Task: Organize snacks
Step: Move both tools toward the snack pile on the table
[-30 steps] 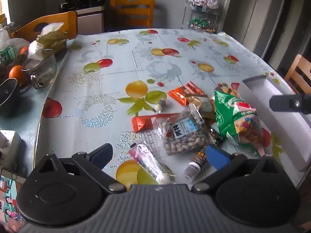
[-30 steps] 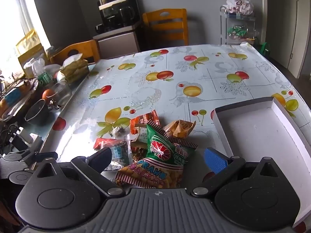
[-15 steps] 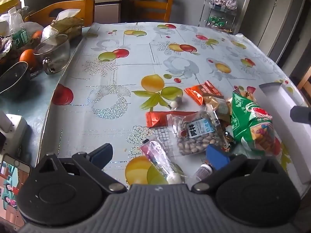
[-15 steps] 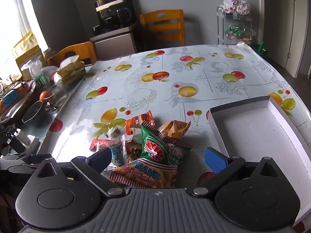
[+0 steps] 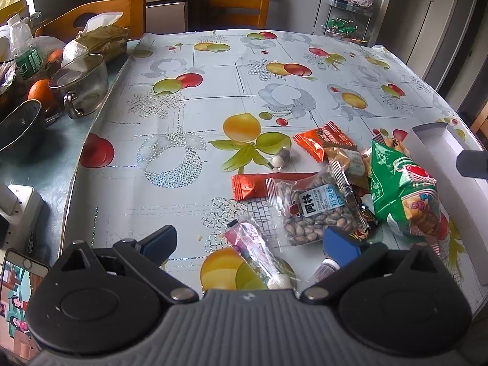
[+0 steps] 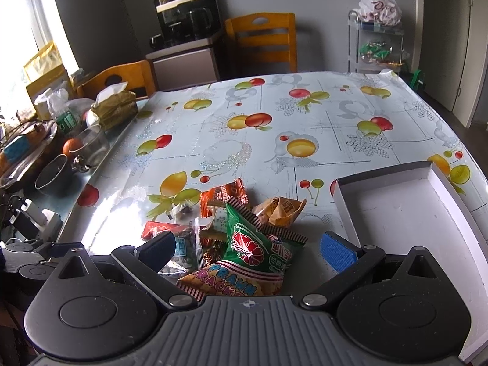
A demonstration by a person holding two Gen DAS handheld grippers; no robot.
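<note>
Snack pile (image 6: pixel 231 238) sits on the table, near edge, just left of my white tray (image 6: pixel 405 213). The tray's inside looks bare, nothing in it that I can see. Top of the pile: green prawn cracker bag (image 6: pixel 253 250), touching a clear seed pack (image 5: pixel 317 210), with orange wrappers (image 5: pixel 320 143) behind and a crumpled yellow pack (image 6: pixel 280 210) beside it. A thin pink tube pack (image 5: pixel 256 253) lies apart, nearest my left gripper (image 5: pixel 250 244). Left gripper is spread wide, holding nothing, low over the tube pack. Right gripper (image 6: pixel 247 247) is spread wide too, empty, hovering over the prawn bag.

The table wears a fruit-print cloth (image 6: pixel 274 128). At the left edge: glass mug (image 5: pixel 82 82), dark bowl (image 5: pixel 18 125), orange (image 5: pixel 41 91), water bottle (image 5: pixel 26 52), tissue pack (image 5: pixel 103 36). A phone (image 5: pixel 18 302) shows at lower left. Room: two wooden chairs (image 6: pixel 262 39), coffee machine (image 6: pixel 186 12) on a cabinet, wire cart (image 6: pixel 378 45) with bags by the door.
</note>
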